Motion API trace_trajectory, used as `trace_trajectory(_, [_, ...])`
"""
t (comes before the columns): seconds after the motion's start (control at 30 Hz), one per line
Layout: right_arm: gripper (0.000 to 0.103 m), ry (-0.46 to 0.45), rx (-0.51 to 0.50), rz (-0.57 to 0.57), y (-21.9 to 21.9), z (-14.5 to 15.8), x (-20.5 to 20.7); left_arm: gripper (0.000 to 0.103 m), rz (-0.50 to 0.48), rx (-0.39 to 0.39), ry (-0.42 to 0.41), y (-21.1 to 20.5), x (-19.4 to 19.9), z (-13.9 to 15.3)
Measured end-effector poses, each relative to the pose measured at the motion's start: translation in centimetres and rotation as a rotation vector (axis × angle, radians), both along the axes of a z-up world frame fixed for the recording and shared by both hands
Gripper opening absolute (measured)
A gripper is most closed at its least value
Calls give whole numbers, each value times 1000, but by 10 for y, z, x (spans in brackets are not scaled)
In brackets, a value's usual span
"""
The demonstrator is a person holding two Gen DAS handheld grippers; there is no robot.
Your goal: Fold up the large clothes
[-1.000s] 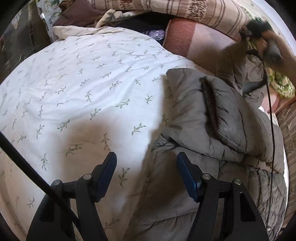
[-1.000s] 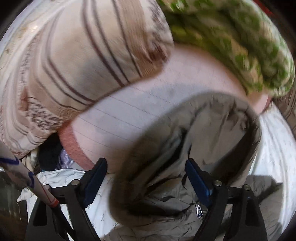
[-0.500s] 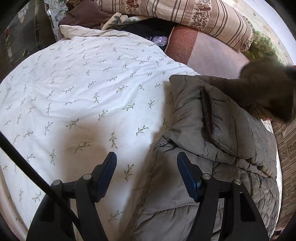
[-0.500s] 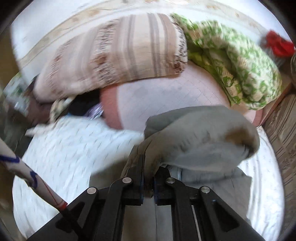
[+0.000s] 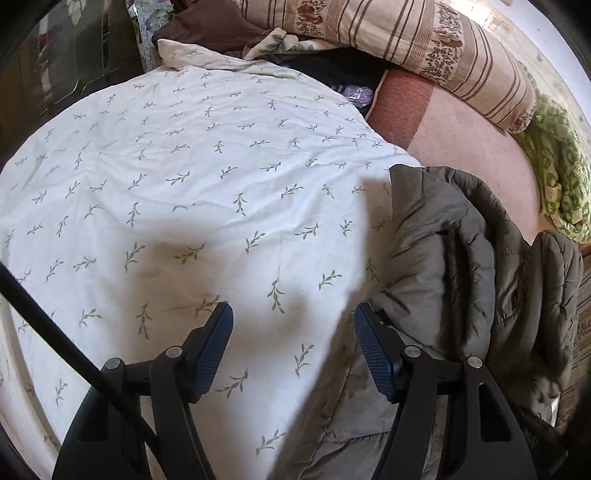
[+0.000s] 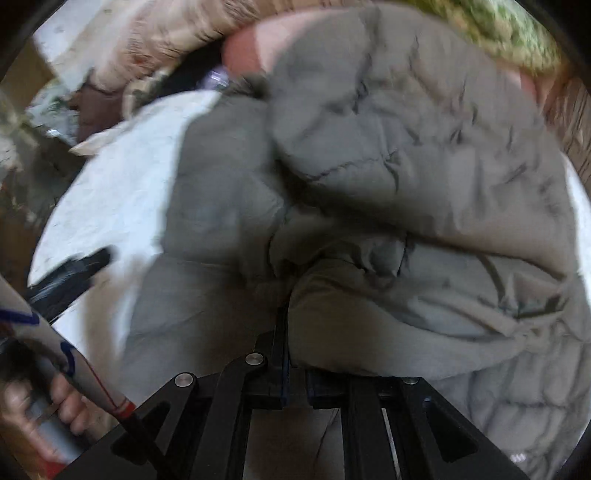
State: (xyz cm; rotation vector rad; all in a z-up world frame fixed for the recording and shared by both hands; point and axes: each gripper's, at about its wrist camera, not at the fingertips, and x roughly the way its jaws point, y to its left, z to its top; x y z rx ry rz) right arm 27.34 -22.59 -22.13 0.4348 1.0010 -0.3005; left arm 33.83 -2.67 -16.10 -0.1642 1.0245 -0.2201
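Note:
A grey quilted jacket (image 5: 461,251) lies in folds on the right side of a white bed sheet (image 5: 166,192) printed with small green sprigs. My left gripper (image 5: 293,347) hovers open over the sheet at the jacket's left edge, nothing between its blue pads. In the blurred right wrist view the jacket (image 6: 388,155) fills the frame, one part folded over onto the rest. My right gripper (image 6: 295,339) is shut on a fold of the jacket's fabric. The left gripper (image 6: 70,273) shows there as a dark blur at the left, held by a hand (image 6: 55,402).
A striped pillow (image 5: 424,55) and a green patterned blanket (image 5: 557,177) lie at the head of the bed on a pink mattress cover (image 5: 461,136). Dark clothes (image 5: 207,26) are heaped at the back left. A black cable (image 5: 74,358) crosses the lower left.
The right gripper shut on the jacket's raised end and swept it down and toward me, folding it over the jacket. The left gripper drifted slightly left off the jacket's edge.

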Motion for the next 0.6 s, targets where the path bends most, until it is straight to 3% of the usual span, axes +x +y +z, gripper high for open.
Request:
trace_trajectory(0.17, [12, -43, 56, -47, -17, -2, 5, 67, -4, 8, 4, -1, -2, -1])
trace_trajectory(0.2, [24, -54, 56, -31, -14, 4, -1, 67, -3, 9, 3, -1, -2, -1])
trace_trajectory(0.23, [50, -64, 57, -10, -10, 9, -8, 67, -3, 8, 2, -1, -2, 0])
trace_trajectory(0.3, [81, -89, 33, 9, -2, 20, -26, 67, 1, 8, 0, 0, -2, 0])
trace_trajectory(0.47, [79, -89, -72, 86, 16, 53, -69, 67, 4, -4, -2, 3, -5, 3])
trace_trajectory(0.6, [77, -169, -249, 19, -3, 109, -68, 67, 7, 10, -16, 2, -6, 6])
